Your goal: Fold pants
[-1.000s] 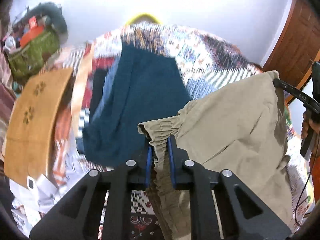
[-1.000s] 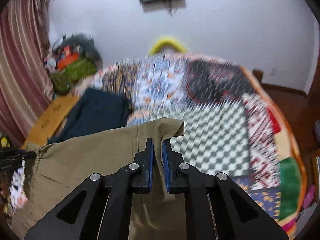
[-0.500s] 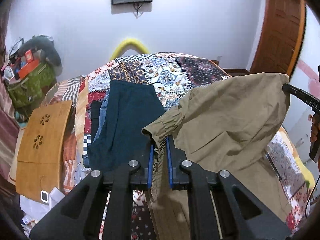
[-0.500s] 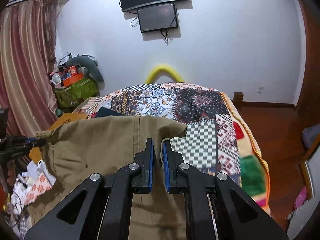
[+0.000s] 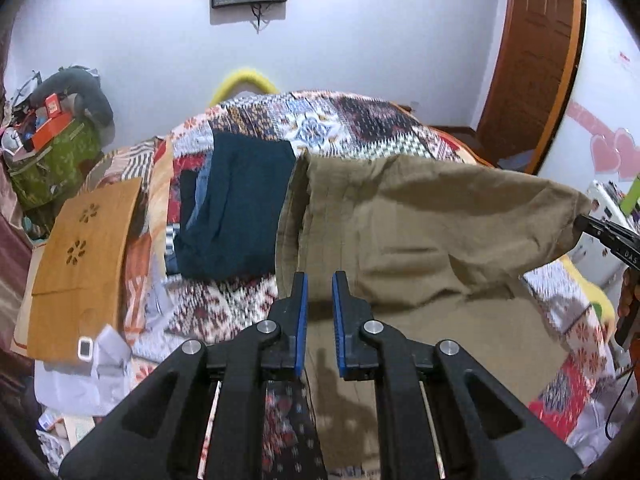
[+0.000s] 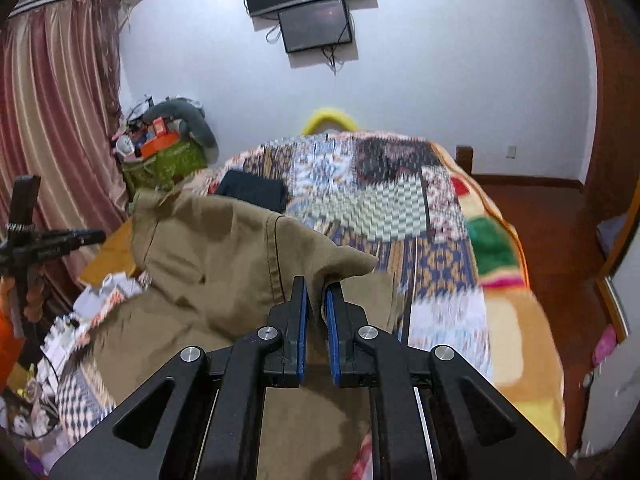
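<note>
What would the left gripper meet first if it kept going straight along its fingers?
Most likely the khaki pants: the open left gripper points at their near edge, which fills the gap between its fingers. Depth is unclear, so how soon it would touch cannot be told.

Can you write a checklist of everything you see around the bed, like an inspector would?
Surface: bed with patchwork quilt.
Job's things: khaki pants partly on the quilt, one corner held up.
Clutter: folded dark blue clothes beside the pants; wooden board at the bed's left edge; papers below it; green bag piled with stuff by the wall.
Grippers: left gripper open, holding nothing, pants just ahead of it; right gripper shut on a pants corner.
Cables: wires hang under the screens; a thin cable at the right edge.
Surroundings: curtain, wooden door, white wall, wooden floor.
</note>
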`<control>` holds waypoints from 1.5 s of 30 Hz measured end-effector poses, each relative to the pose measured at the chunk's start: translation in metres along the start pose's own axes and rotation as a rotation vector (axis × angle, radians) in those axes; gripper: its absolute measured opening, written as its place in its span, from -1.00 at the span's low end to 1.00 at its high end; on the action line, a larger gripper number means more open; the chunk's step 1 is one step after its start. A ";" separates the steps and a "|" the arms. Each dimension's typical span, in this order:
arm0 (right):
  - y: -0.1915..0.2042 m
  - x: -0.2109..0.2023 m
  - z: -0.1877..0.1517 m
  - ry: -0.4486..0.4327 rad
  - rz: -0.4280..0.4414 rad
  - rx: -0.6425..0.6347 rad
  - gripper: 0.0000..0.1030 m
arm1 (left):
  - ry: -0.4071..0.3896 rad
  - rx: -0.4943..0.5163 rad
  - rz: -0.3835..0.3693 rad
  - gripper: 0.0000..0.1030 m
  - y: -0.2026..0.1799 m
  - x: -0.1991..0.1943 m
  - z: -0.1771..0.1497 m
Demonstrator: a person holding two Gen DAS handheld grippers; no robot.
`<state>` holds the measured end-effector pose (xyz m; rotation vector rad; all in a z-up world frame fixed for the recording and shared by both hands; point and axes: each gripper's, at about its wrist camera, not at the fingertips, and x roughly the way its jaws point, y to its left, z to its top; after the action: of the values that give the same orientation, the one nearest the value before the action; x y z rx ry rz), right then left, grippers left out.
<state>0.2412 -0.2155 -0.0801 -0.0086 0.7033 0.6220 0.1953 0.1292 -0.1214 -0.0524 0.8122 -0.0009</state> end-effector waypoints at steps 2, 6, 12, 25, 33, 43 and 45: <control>0.005 -0.006 -0.016 0.008 -0.013 -0.011 -0.84 | 0.028 -0.014 -0.011 -0.79 0.000 0.002 -0.012; 0.009 -0.008 -0.046 0.049 -0.016 0.008 -0.84 | 0.052 -0.038 -0.017 -0.79 0.000 -0.001 -0.028; 0.005 -0.006 -0.077 0.115 -0.011 0.046 -0.84 | 0.051 -0.035 0.008 -0.32 -0.005 -0.012 -0.040; 0.012 -0.020 -0.122 0.221 -0.033 0.111 -0.63 | -0.010 -0.021 0.051 0.43 -0.016 -0.047 -0.060; 0.018 -0.048 -0.123 0.195 -0.099 0.084 -0.11 | 0.021 0.051 0.067 0.68 -0.041 -0.040 -0.069; 0.056 -0.047 -0.101 0.150 -0.035 -0.024 0.10 | 0.091 0.243 0.061 0.81 -0.089 -0.008 -0.084; 0.066 -0.039 -0.099 0.158 -0.011 -0.049 0.13 | 0.108 0.274 0.072 0.81 -0.095 0.000 -0.087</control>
<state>0.1232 -0.2028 -0.1202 -0.1078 0.8396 0.6330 0.1337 0.0300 -0.1767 0.2377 0.9152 -0.0479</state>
